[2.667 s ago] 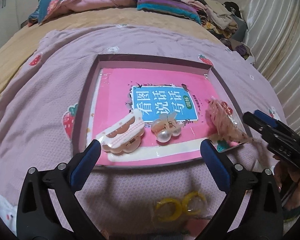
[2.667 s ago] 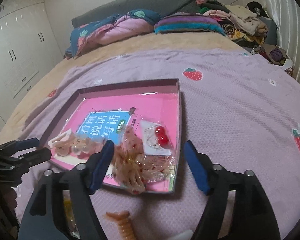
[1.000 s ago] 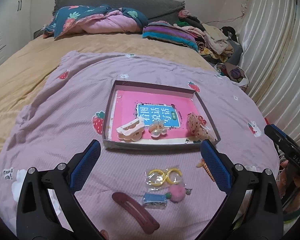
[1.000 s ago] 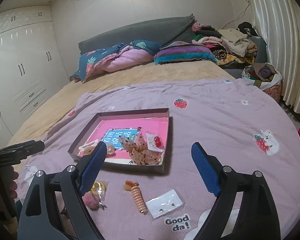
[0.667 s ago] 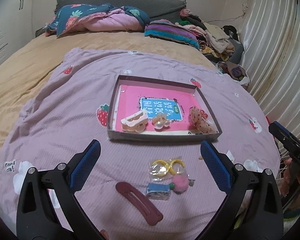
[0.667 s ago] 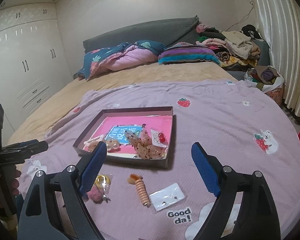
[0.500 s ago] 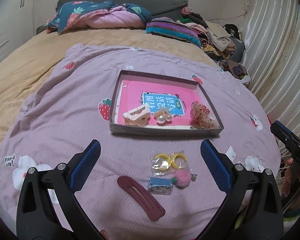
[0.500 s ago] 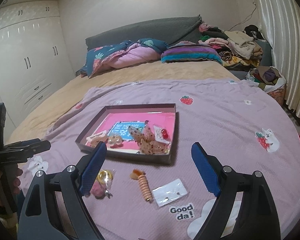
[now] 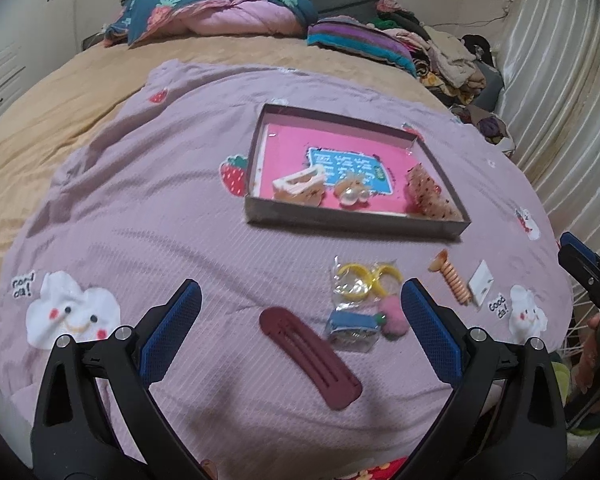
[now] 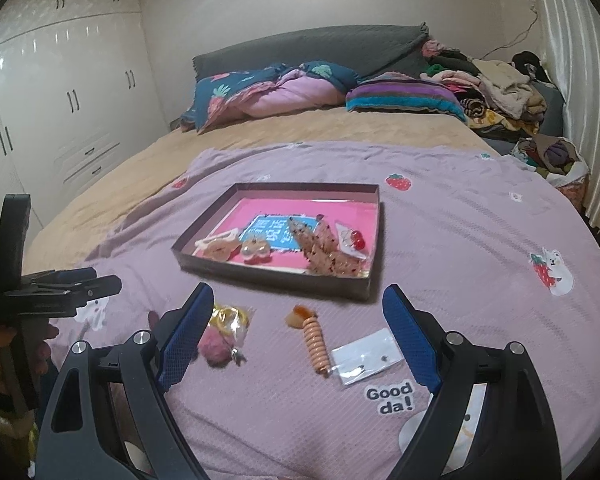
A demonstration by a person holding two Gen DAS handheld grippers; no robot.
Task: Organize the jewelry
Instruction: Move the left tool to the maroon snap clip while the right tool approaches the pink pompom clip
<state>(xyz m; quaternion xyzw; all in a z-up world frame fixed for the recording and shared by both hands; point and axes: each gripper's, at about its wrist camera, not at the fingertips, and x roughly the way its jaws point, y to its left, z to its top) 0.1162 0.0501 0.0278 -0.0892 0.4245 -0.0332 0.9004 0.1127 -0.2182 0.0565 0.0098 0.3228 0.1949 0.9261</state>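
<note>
A shallow dark box (image 9: pixel 352 222) (image 10: pixel 268 272) with a pink floor lies on the purple blanket. In it are a cream claw clip (image 9: pixel 300 184), a pearl clip (image 9: pixel 353 194), a dotted bow (image 9: pixel 426 198) and a bagged red earring pair (image 10: pixel 354 238). In front of the box lie bagged yellow hoops (image 9: pixel 364 280), a pink pompom (image 9: pixel 394 318), a blue bagged item (image 9: pixel 350 326), a maroon hair clip (image 9: pixel 310 356), an orange spiral clip (image 9: pixel 452 282) (image 10: pixel 314 340) and a white earring card (image 10: pixel 366 356). My left gripper (image 9: pixel 300 332) is open and empty above the maroon clip. My right gripper (image 10: pixel 298 336) is open and empty above the spiral clip.
The purple blanket (image 9: pixel 140 220) covers a tan bedsheet (image 10: pixel 300 128). Pillows and a folded quilt (image 10: pixel 276 92) lie at the headboard, piled clothes (image 10: pixel 496 84) at the back right. A white wardrobe (image 10: pixel 60 100) stands left, a curtain (image 9: pixel 560 100) right.
Both grippers have pulled back and up from the box; the loose items in front of the box have come into view. Both stay open and empty.
</note>
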